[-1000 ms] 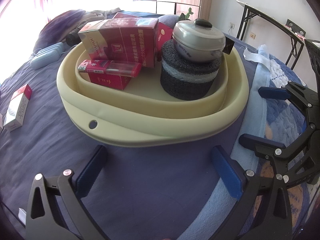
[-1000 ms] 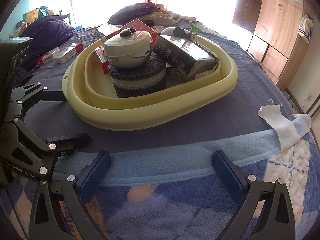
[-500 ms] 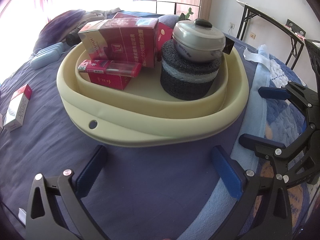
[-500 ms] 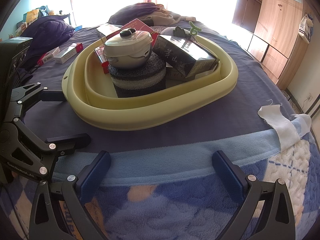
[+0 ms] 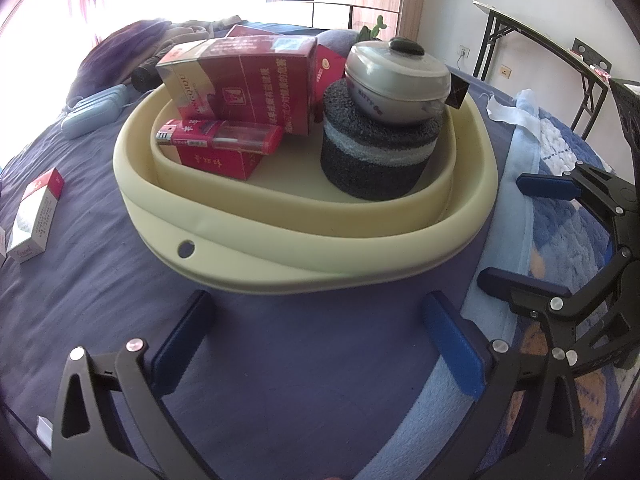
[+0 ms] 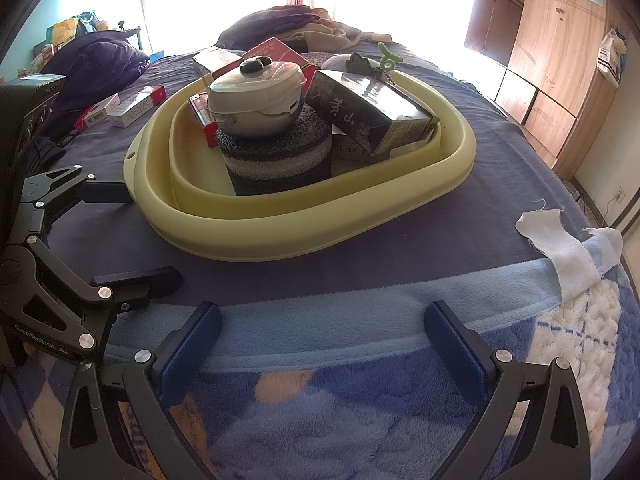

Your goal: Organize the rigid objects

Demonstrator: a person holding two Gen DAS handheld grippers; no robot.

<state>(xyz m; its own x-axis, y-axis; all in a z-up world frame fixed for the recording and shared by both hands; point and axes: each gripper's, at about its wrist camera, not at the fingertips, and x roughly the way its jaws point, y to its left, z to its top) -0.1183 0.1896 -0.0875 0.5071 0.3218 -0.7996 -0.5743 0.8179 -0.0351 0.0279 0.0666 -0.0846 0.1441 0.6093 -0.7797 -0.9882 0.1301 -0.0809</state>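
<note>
A pale yellow basin rests on the bed. Inside it lie a big red carton, a red lighter on a small red box, and a grey lidded pot on a dark foam roll. A black carton leans in its right side. My left gripper stands open and empty just short of the basin's near rim. Open too, my right gripper hovers over the blue blanket, and its fingers show at the left wrist view's right edge.
Red-and-white boxes lie on the sheet left of the basin. A pale blue case sits beyond it. A white cloth strip lies on the blanket at right. Purple bedding, a wooden wardrobe and a folding table surround the bed.
</note>
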